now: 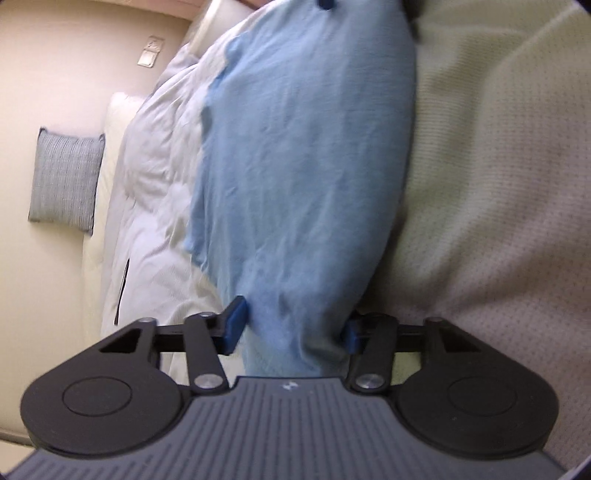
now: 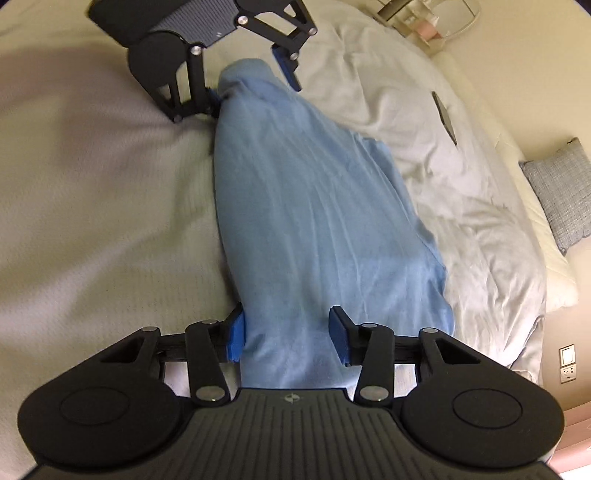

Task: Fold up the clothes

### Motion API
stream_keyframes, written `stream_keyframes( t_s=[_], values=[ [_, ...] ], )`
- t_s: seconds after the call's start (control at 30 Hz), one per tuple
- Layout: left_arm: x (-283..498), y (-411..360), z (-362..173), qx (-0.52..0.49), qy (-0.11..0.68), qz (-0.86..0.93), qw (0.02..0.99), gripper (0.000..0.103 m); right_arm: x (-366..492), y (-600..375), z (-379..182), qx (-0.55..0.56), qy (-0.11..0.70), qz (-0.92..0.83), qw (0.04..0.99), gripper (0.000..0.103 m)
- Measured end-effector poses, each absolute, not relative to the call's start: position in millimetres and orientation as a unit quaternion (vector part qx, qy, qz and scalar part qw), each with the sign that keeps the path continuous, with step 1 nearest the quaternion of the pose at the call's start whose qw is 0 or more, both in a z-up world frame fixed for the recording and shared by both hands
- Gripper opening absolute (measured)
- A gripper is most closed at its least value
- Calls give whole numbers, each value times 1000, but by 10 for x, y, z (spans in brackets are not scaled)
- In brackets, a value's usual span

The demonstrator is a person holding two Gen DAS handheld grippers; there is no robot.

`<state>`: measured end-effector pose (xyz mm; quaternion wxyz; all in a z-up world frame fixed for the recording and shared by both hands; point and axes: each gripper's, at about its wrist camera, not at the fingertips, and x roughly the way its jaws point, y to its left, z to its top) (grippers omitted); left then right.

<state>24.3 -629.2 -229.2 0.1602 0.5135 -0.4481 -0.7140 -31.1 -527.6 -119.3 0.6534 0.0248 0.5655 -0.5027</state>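
Note:
A light blue garment (image 2: 314, 206) lies stretched in a long band on the bed, between the two grippers. It fills the middle of the left wrist view (image 1: 303, 166). My left gripper (image 1: 293, 328) is open with the near end of the cloth lying between its blue pads (image 1: 234, 325). In the right wrist view it sits at the far end (image 2: 255, 79), jaws spread around the cloth. My right gripper (image 2: 288, 336) is open, its pads (image 2: 236, 334) straddling the other end. A blue fingertip of it shows at the top of the left wrist view (image 1: 325, 4).
A cream knit blanket (image 2: 110, 206) covers one side of the bed, a rumpled pale grey duvet (image 2: 461, 206) the other. A grey-blue cushion (image 2: 561, 192) lies on the floor beside the mattress. Wall sockets (image 2: 567, 365) and a white stand (image 2: 432, 18) are beyond.

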Motion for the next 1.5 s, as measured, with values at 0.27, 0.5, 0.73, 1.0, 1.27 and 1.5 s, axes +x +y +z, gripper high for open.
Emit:
stream_keyframes(
  t_s=[0.27,0.5,0.73,1.0,1.27,1.5],
  values=[
    [63,-6467,-2102,547,-400,-716,168,10,-428,-5419,-1163,26,567,-480,669,5],
    [-49,-6409,-1475,540,-374,-732,181,9,-655,-5412,-540,21,547,-484,682,4],
    [-414,-6436,-683,537,-319,-754,205,9,-1036,-5530,202,-7,541,-493,682,3],
    [-1229,-7130,-137,538,-259,-761,255,8,-1825,-6030,737,-30,514,-512,688,3],
    [-2050,-8289,285,525,-223,-747,342,8,-2900,-7364,915,-97,487,-494,714,3],
    [-2625,-8588,-70,541,-224,-732,348,8,-3629,-8204,860,-135,472,-497,716,4]
  ],
)
